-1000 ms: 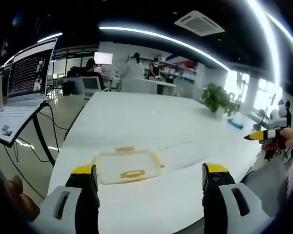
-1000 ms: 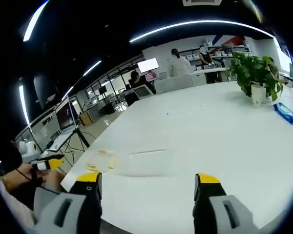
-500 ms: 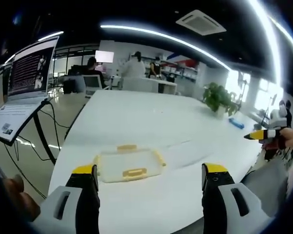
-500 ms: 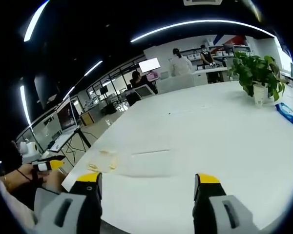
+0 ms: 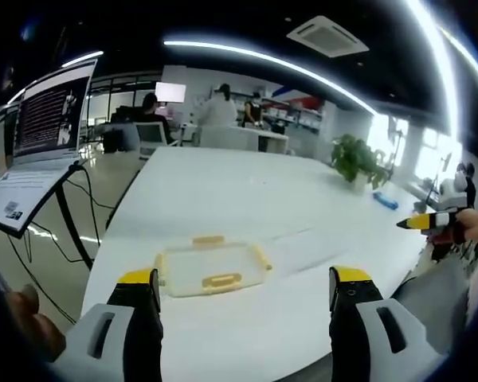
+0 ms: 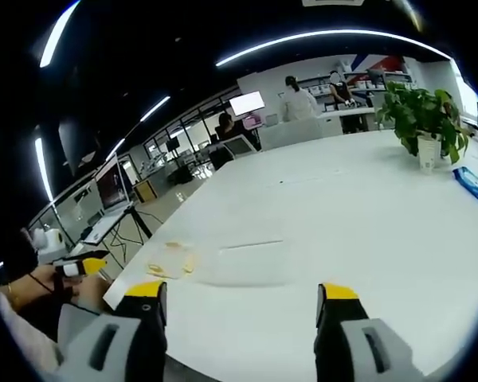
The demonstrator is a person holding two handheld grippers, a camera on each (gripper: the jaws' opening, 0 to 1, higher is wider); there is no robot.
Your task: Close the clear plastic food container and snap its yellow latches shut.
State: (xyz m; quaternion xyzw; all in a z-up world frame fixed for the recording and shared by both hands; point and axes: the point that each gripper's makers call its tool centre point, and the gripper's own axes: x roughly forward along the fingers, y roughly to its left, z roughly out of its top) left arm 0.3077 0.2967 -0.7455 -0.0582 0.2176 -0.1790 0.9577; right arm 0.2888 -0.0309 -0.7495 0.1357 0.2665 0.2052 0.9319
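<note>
On the white table (image 5: 223, 199) lies a clear lid (image 5: 211, 267) with yellow latches on its edges, flat and near the front edge. Just to its right stands the clear container body (image 5: 303, 248), faint against the table. My left gripper (image 5: 244, 280) hovers open short of the lid, with nothing between its jaws. My right gripper (image 6: 240, 290) is open too, held off the table's edge facing the container body (image 6: 251, 263), with the lid (image 6: 169, 261) to its left. A hand holds the right gripper (image 5: 430, 221) at the far right of the left gripper view.
A laptop on a stand (image 5: 40, 135) is left of the table, with cables hanging below. A potted plant (image 6: 422, 119) and a blue pack (image 6: 472, 183) sit far across the table. People work at desks in the background.
Both views have shifted slightly with the hands. The lid and container lie where they were, and both grippers stay open.
</note>
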